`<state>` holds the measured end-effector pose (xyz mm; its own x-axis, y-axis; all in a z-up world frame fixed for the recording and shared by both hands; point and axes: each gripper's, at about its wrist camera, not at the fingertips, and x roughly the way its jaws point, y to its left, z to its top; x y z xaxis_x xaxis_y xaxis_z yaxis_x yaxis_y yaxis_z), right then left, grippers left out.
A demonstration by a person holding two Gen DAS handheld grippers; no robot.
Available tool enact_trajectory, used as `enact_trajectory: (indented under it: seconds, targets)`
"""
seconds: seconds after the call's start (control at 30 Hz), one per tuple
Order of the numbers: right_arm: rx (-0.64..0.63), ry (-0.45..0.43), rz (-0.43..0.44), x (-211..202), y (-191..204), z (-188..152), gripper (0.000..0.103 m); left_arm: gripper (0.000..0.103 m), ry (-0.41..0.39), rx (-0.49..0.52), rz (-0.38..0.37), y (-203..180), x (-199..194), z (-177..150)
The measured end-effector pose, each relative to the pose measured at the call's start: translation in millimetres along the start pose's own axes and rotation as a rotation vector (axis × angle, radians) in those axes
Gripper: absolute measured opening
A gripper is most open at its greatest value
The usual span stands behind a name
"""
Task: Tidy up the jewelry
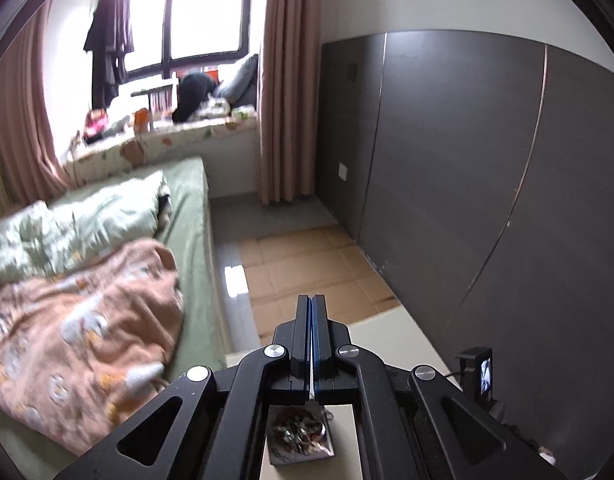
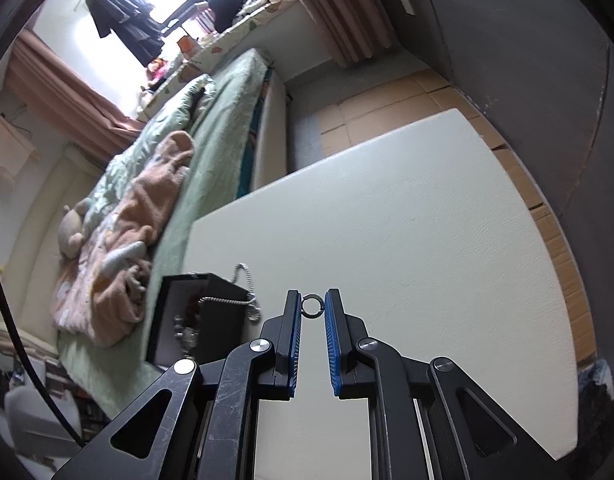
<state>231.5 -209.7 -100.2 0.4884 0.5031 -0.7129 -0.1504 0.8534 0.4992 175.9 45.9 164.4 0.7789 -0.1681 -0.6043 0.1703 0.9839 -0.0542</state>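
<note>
My right gripper (image 2: 311, 305) is shut on a small dark metal ring (image 2: 311, 306), pinched between its blue fingertips a little above the white table (image 2: 427, 240). A black jewelry box (image 2: 195, 320) stands open at the table's left edge, with a silver bead chain (image 2: 245, 300) hanging over its wall and more jewelry inside. My left gripper (image 1: 310, 300) is shut and empty, held high and pointing out over the floor. Below it, seen between its arms, a small tray of tangled jewelry (image 1: 301, 436) sits on the table.
A bed (image 2: 211, 140) with a green sheet and a pink blanket runs along the table's left side. A dark wall panel (image 1: 467, 160) stands to the right. Cardboard (image 1: 307, 260) covers the floor beyond the table. A small camera (image 1: 481, 372) stands at the table's right.
</note>
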Motion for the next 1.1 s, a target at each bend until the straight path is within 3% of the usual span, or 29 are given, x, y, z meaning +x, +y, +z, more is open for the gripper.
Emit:
enact_trajectory:
  seconds: [0.17,0.27,0.3,0.33,0.4,0.77,0.8,0.83,0.9,1.1]
  targets:
    - [-0.012,0.007,0.097,-3,18,-1,0.014,0.001,0.099,-0.081,-0.020,22,32,-30]
    - [-0.029,0.021,0.124,2,33,-3,0.014,0.009,0.134,-0.119,-0.026,34,46,-49]
    - [-0.040,0.030,0.134,6,40,-4,0.014,0.029,0.145,-0.135,-0.028,40,51,-57]
    - [-0.046,0.038,0.141,10,45,-6,0.014,0.065,0.150,-0.148,-0.029,45,53,-62]
    - [-0.055,0.056,0.164,18,57,-8,0.014,0.100,0.144,-0.170,-0.030,53,55,-71]
    - [-0.108,0.118,0.278,51,106,-16,0.014,0.100,0.179,-0.293,-0.025,93,80,-130]
    - [-0.106,0.136,0.288,55,108,-16,0.021,0.100,0.179,-0.304,-0.024,95,82,-135]
    - [-0.097,0.157,0.298,59,109,-16,0.043,0.100,0.180,-0.318,-0.022,99,86,-141]
    - [-0.072,0.152,0.306,60,106,-17,0.072,0.100,0.180,-0.345,-0.023,102,92,-153]
    - [0.059,0.126,0.291,59,72,-12,0.074,0.100,0.184,-0.395,-0.016,101,107,-181]
